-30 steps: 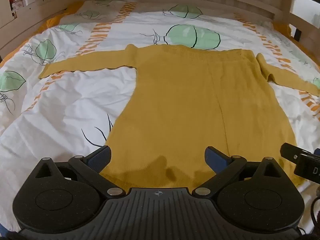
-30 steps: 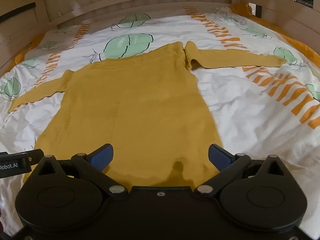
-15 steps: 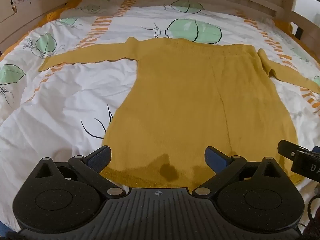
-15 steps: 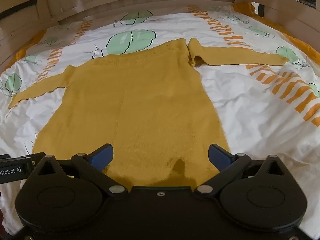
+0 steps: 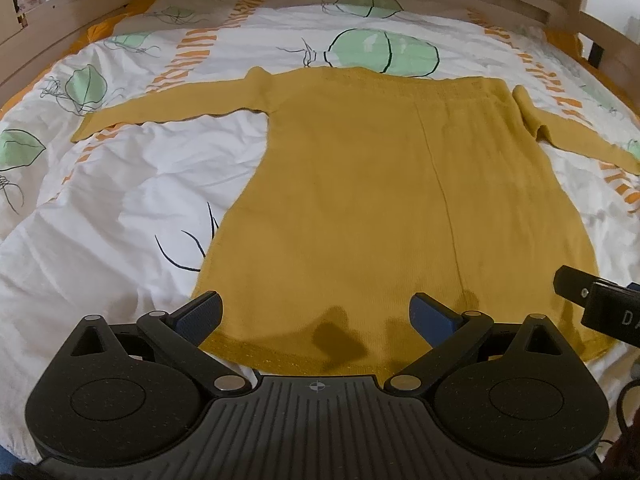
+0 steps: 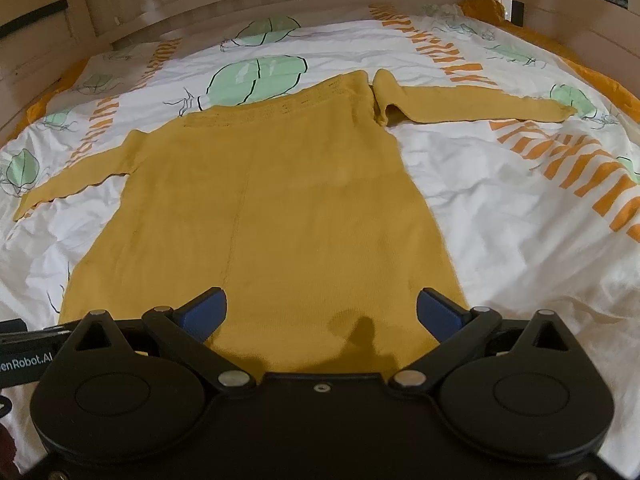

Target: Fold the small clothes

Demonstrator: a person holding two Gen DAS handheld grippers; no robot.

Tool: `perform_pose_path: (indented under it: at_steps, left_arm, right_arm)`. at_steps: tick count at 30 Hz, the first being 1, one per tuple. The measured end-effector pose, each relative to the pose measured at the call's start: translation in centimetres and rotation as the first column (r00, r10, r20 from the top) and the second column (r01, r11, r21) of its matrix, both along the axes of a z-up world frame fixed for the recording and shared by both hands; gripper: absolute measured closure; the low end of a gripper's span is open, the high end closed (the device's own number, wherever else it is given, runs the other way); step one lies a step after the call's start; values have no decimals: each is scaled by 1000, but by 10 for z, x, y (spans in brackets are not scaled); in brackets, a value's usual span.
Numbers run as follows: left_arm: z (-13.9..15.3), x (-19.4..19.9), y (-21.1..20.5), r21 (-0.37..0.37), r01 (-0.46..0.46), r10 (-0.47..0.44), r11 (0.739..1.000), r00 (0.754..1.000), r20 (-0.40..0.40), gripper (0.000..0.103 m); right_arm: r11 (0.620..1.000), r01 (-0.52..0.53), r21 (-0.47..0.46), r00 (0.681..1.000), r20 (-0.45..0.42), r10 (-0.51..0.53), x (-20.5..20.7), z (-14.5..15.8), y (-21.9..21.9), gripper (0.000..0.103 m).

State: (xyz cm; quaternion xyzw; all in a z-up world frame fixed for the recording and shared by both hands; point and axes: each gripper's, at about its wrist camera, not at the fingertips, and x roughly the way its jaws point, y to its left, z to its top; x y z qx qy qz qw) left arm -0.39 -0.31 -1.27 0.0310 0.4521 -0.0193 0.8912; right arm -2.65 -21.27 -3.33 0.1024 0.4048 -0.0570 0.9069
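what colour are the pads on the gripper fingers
Blue pads on black arms, on both the right gripper and the left gripper; clearest in the right wrist view.

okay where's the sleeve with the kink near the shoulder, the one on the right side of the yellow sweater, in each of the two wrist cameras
Left wrist view: the kinked sleeve lies at the far right edge, running down and right off the sweater.
Right wrist view: the same sleeve sits upper right of centre, stretched out to the right.
Shared landmark: the large green leaf print just beyond the sweater's neckline.
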Motion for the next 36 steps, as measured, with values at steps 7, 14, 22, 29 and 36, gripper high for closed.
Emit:
perform_pose_path:
  at_steps: [7,14,22,29,36]
  left_arm:
    - [-3,1,-2,6,2,-2,1000,1000,-9,2]
    - [-4,3,-2,10,6,-5,1000,1000,-10,2]
    - [-6,4,-3,17,7,-7,1000,1000,-13,2]
    - [-6,4,-3,17,7,-7,1000,1000,-13,2]
    - [-7,5,-3,15,6,-6,1000,1000,-15,2]
  right_arm:
    - [1000,2,0,1000,-2,-2,1,-1,-1,2]
    - [1000,2,3,1000,-9,-2,4,-2,-2,2]
    - [1000,4,5,1000,-20,-4,7,-4,-2,2]
    - [1000,4,6,1000,-20,-3,8,-4,-1,2]
    - [1000,4,7,1000,-21,-4,8,-4,-1,2]
